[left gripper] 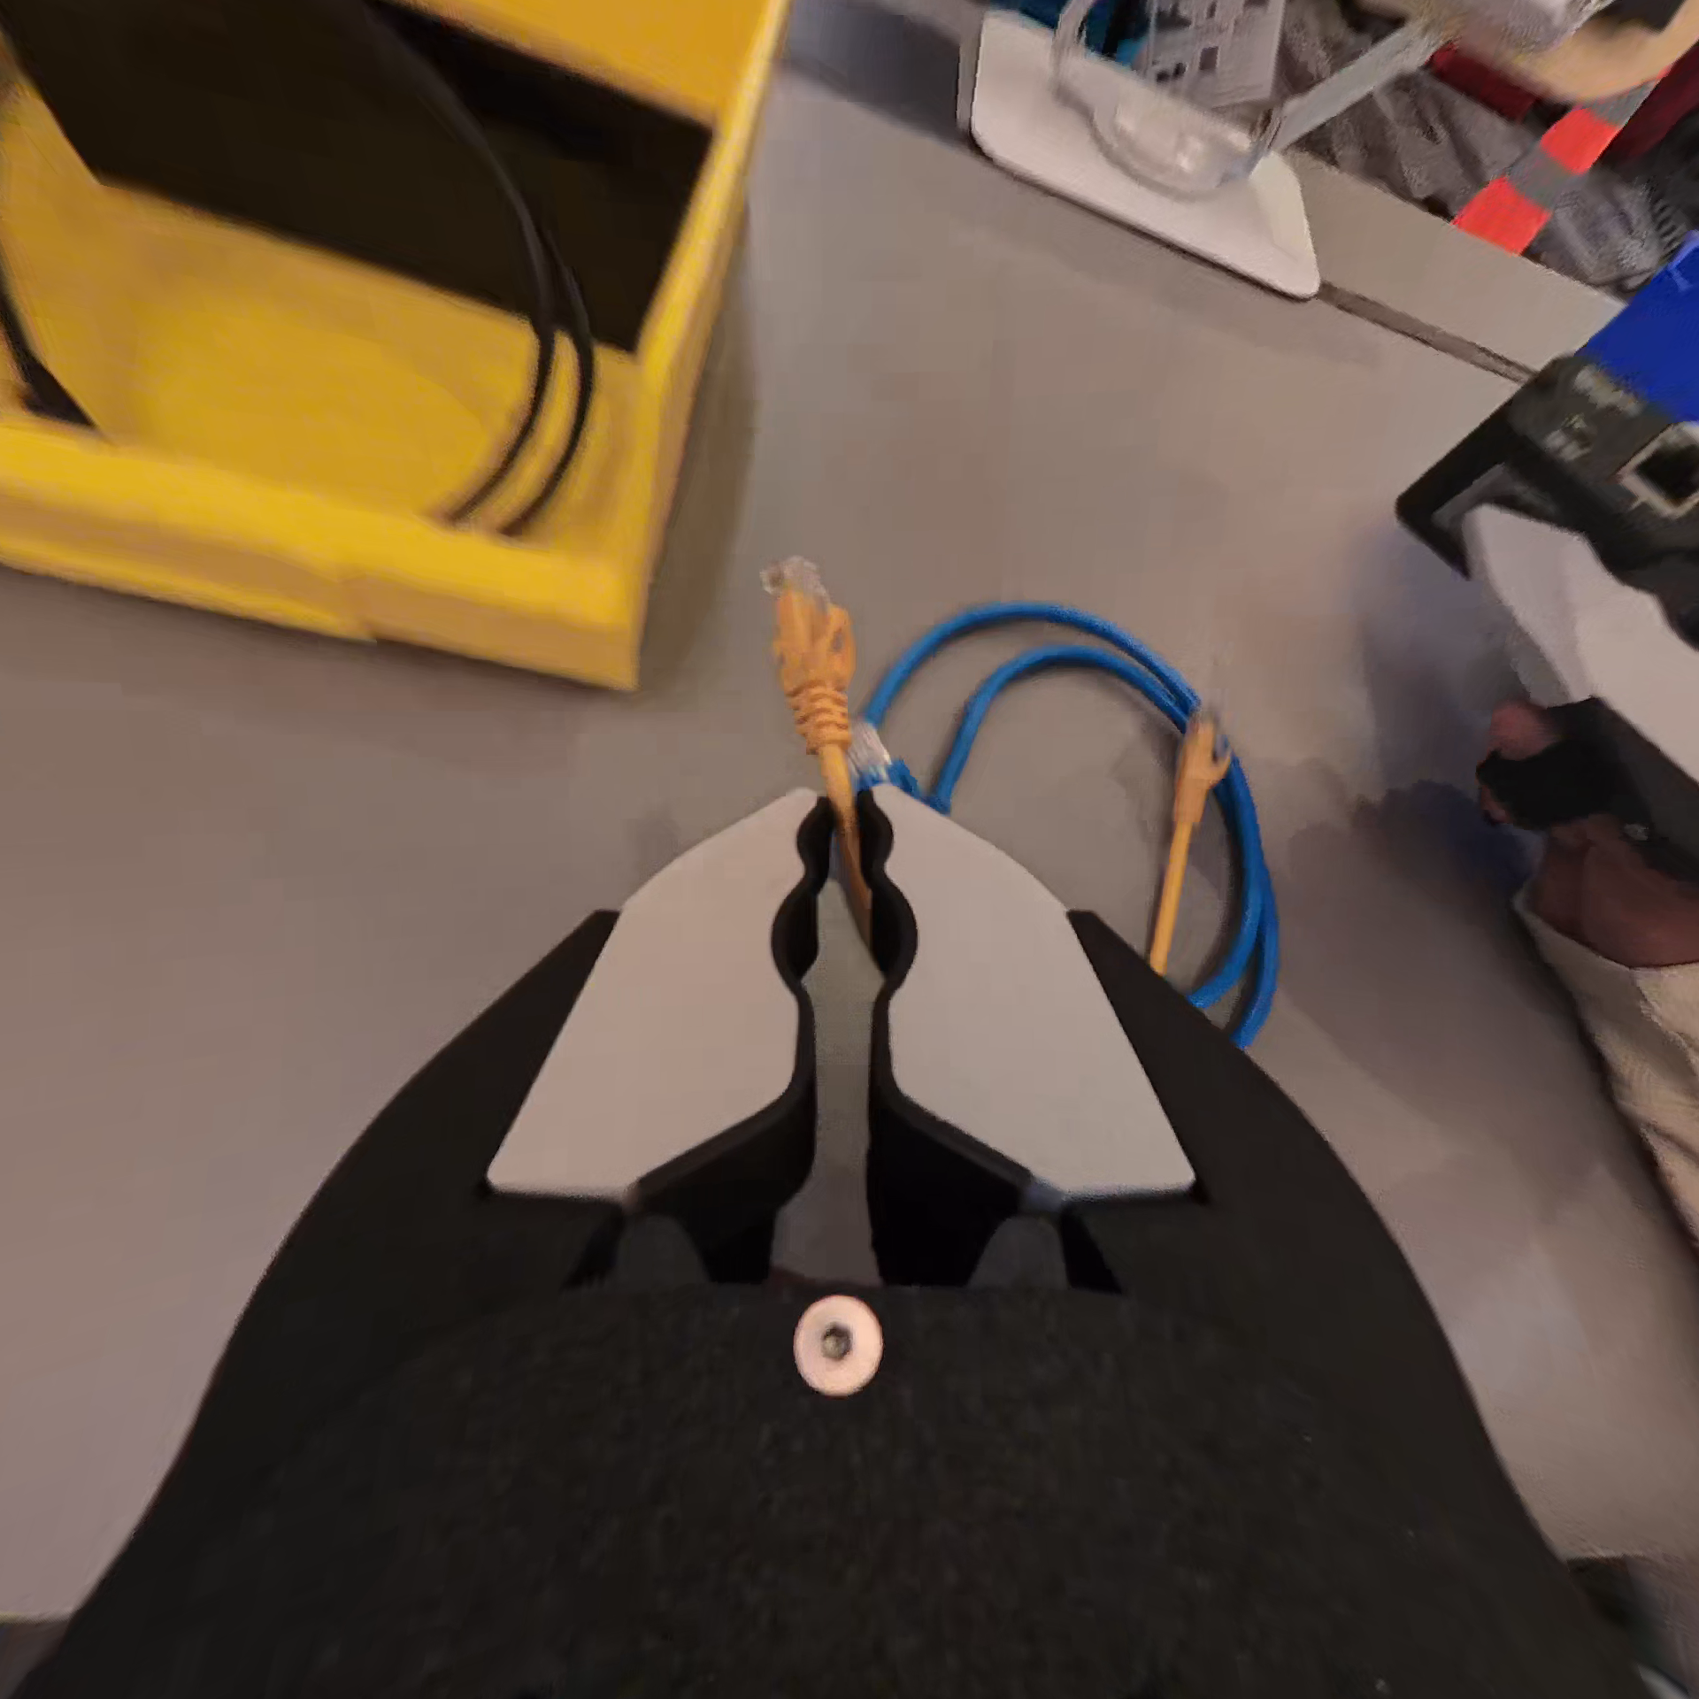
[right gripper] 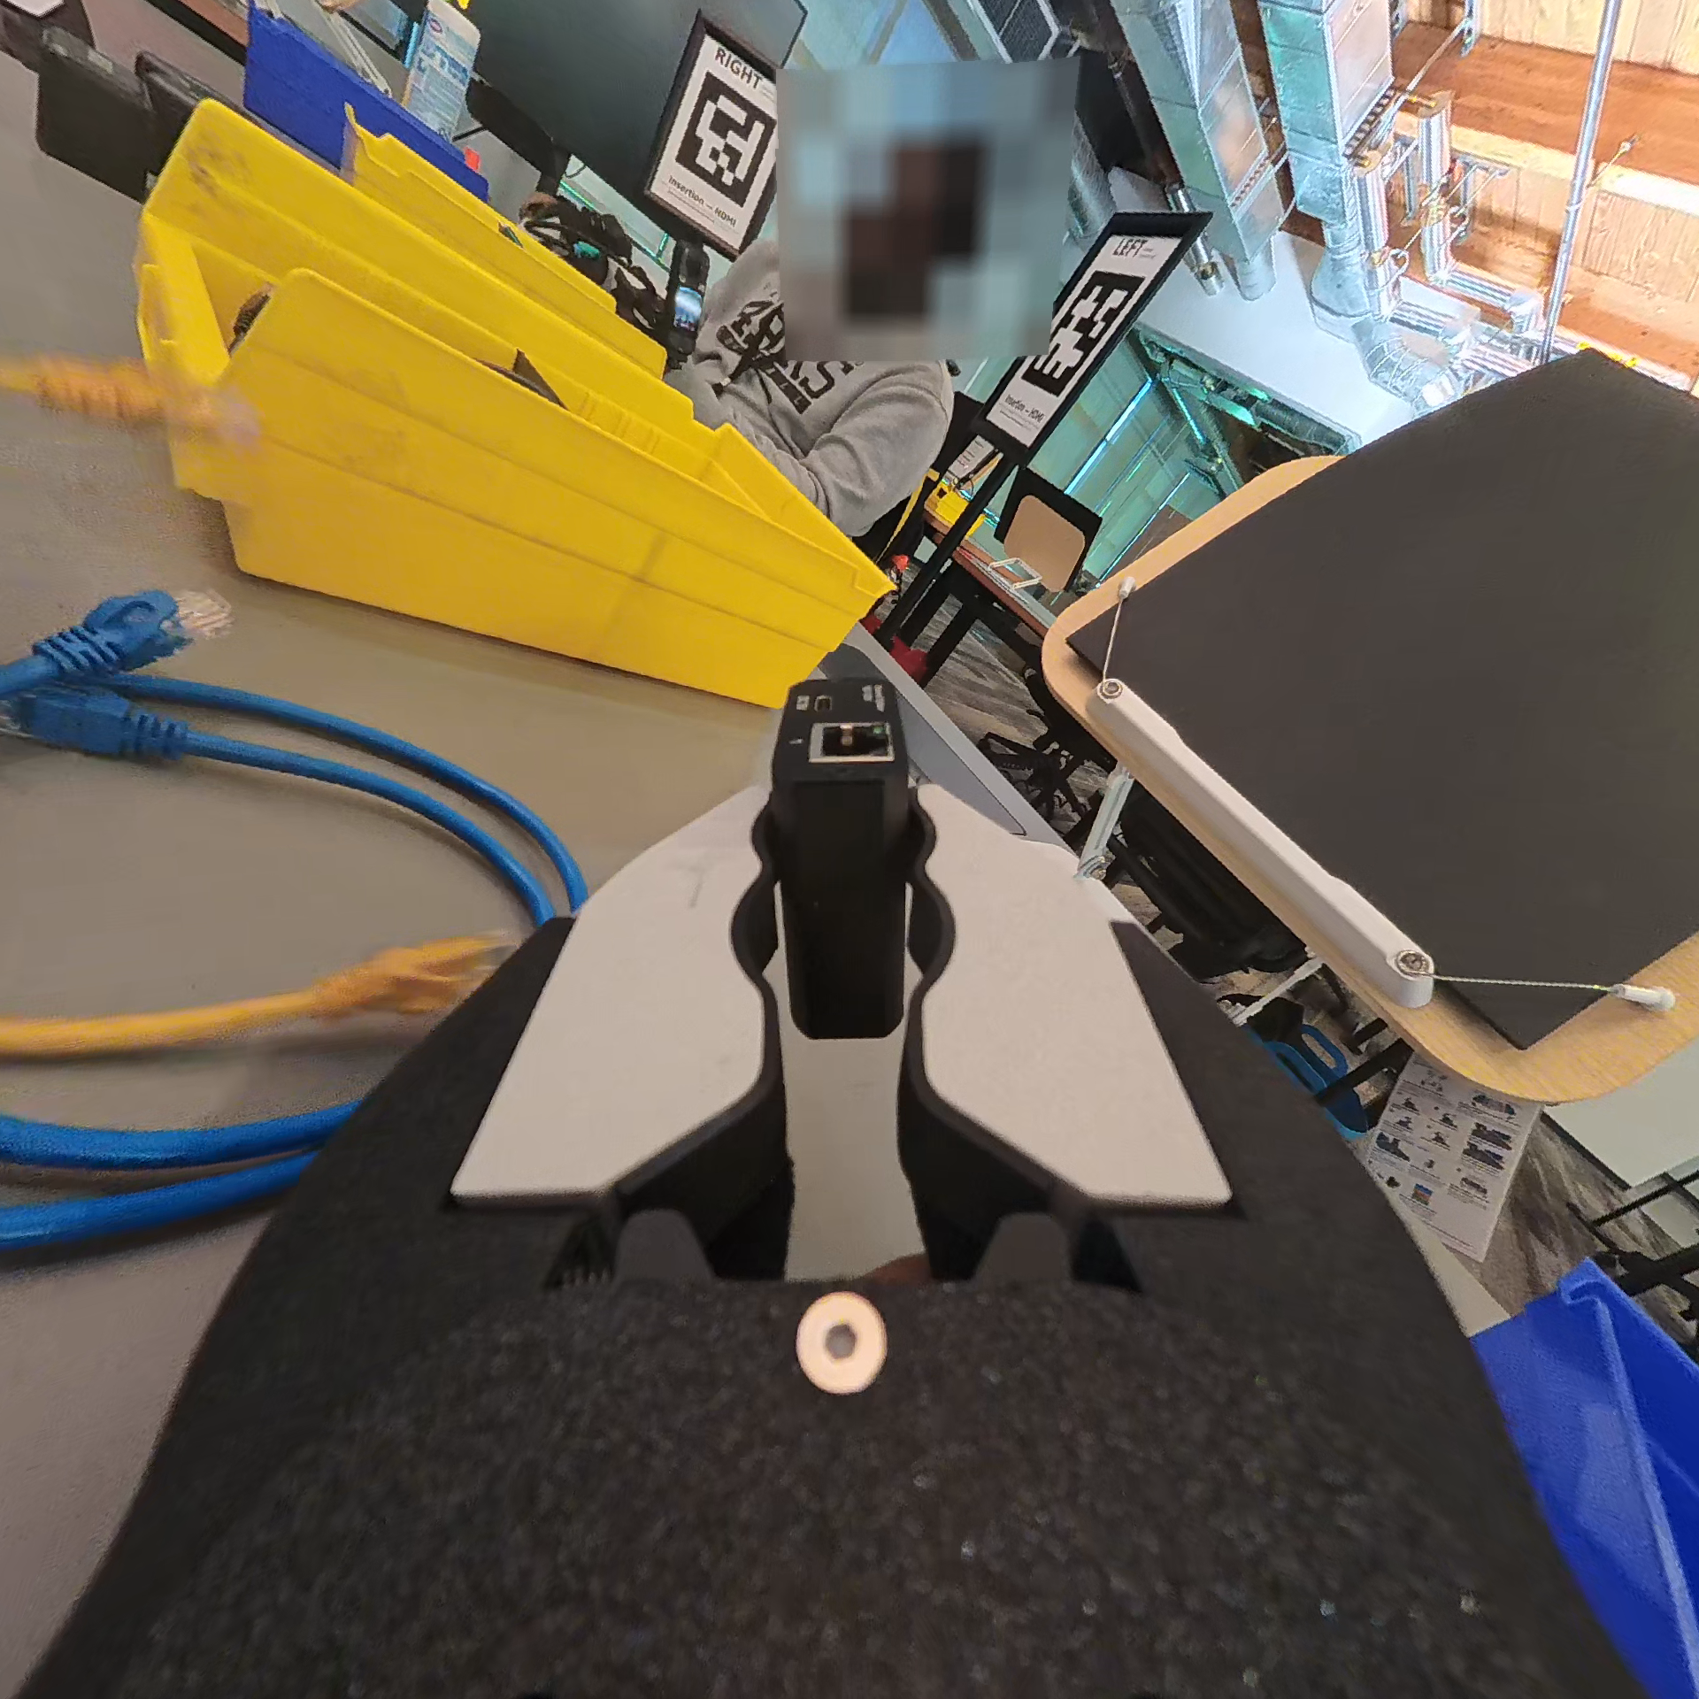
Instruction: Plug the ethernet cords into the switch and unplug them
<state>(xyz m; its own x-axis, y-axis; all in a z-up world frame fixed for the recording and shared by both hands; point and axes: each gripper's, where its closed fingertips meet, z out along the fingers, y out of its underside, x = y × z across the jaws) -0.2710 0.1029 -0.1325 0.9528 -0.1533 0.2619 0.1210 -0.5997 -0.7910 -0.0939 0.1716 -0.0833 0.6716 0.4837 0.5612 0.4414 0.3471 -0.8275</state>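
Left tool (left gripper: 848, 814) is clenched on the orange cord (left gripper: 832, 763) just behind its boot, so the clear plug (left gripper: 792, 577) sticks up and forward past the fingertips, toward twelve o'clock in its own view. Right tool (right gripper: 841, 818) is clamped around the black switch (right gripper: 838, 873), holding it off the tabletop (right gripper: 386, 827) with one open port (right gripper: 850, 743) facing forward; no cord is in that port. From the left wrist view the switch sits far off at about two to three o'clock, well apart from the plug, its port turned roughly toward the left tool. The blue cord (left gripper: 1085, 644) lies looped on the tabletop just beyond the left tool, with the orange cord's other end (left gripper: 1200, 763) resting across it; yellow bins (right gripper: 515, 515) stand at ten to eleven o'clock. I'd judge this the start of the plugging step: plug picked up, not yet lined up. Next the two tools need to come together, the plug squared to the port with its clip on the proper side; which way the clip faces now I cannot tell through the blur. The grip sits back on the cord, so the plug may flex when pushed.
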